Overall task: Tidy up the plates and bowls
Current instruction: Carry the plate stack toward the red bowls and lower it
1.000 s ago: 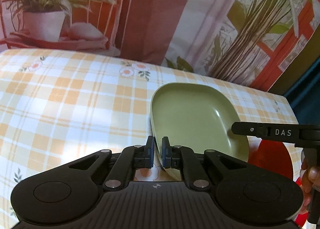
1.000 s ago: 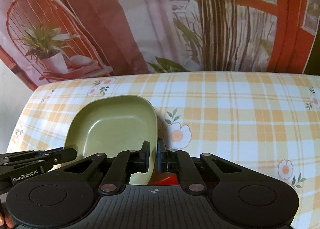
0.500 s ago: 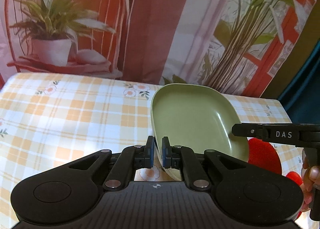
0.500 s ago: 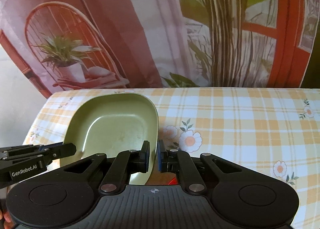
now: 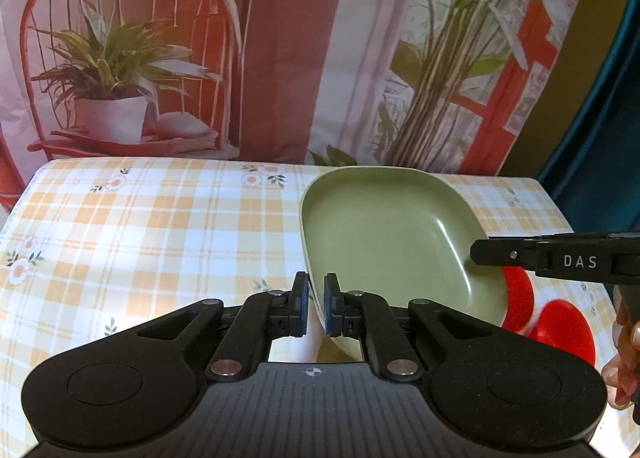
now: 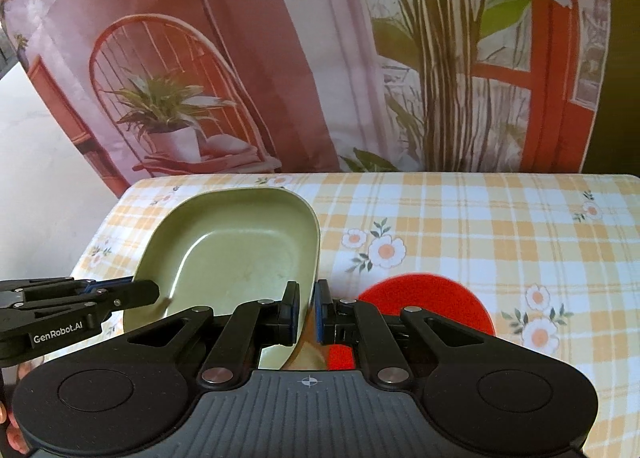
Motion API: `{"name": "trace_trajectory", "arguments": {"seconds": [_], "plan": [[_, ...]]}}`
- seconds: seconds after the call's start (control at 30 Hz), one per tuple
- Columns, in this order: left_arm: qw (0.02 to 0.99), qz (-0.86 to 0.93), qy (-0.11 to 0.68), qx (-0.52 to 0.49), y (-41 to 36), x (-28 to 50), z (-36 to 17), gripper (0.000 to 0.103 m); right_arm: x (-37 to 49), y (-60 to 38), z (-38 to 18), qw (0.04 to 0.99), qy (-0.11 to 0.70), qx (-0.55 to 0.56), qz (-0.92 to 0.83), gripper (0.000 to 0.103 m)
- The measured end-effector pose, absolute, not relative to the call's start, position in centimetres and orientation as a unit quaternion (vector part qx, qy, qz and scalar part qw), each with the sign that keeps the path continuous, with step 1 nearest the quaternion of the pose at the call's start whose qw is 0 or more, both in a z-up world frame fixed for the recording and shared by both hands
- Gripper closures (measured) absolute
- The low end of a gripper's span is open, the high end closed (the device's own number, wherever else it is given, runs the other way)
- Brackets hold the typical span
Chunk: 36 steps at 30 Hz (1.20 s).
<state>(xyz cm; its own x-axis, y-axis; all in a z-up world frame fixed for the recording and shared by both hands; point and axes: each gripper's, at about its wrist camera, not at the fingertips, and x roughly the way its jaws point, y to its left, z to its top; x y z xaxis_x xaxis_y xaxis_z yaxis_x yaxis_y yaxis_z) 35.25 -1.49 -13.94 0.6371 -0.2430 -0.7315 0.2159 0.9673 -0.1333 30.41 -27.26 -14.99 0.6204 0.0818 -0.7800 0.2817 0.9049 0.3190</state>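
With the left gripper [image 5: 316, 308] and the right gripper [image 6: 306, 312] each clamped on opposite rims of the rounded-square olive-green plastic plate [image 5: 384, 234], held above the checked floral tablecloth [image 5: 160, 242], we keep both hands level and moving together.

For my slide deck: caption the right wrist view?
Both grippers clamp opposite rims of a green dish above a checked tablecloth.
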Motion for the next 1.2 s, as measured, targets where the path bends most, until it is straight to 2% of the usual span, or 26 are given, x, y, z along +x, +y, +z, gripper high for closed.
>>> {"name": "trace_trajectory", "arguments": {"seconds": [0.4, 1.2], "plan": [[0.901, -0.140, 0.409, -0.014, -1.8, 32.1, -14.2, 0.094, 27.2, -26.5, -14.9, 0.874, 0.436, 0.210, -0.049, 0.095], [0.890, -0.150, 0.431, -0.015, -1.7, 31.0, -15.7, 0.094, 25.7, -26.2, -15.9, 0.858, 0.460, 0.224, -0.038, 0.095]]}}
